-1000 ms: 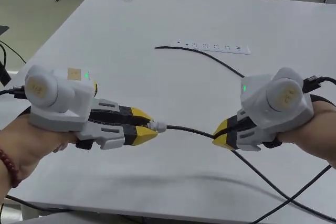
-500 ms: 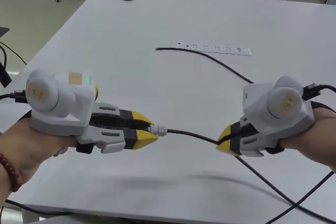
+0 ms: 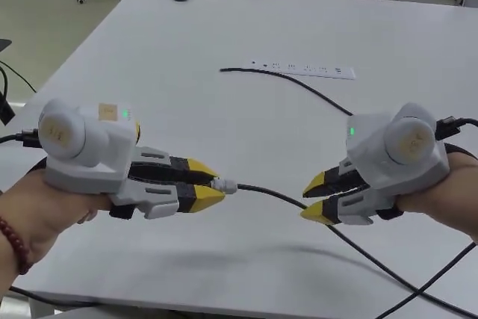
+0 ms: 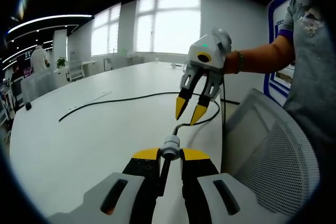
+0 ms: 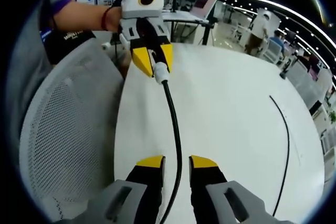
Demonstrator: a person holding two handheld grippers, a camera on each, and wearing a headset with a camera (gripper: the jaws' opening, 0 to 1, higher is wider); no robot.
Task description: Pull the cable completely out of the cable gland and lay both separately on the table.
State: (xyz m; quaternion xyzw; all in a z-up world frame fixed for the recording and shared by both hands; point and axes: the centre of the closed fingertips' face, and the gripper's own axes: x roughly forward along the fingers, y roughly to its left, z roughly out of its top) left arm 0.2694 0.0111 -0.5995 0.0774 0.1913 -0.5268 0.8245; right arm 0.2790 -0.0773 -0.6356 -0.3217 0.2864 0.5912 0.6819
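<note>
Left tool (image 3: 219,185) clamps the cable gland (image 3: 227,184); right tool (image 3: 305,201) gapes around the cable (image 3: 272,193); best close firmly, then pull straight along the surface (image 3: 224,110).

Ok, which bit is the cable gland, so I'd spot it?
Over the white table's near side, find the left gripper. The cable gland is the small pale-grey fitting pinched at its yellow tips, the only light piece on the black cable.
</note>
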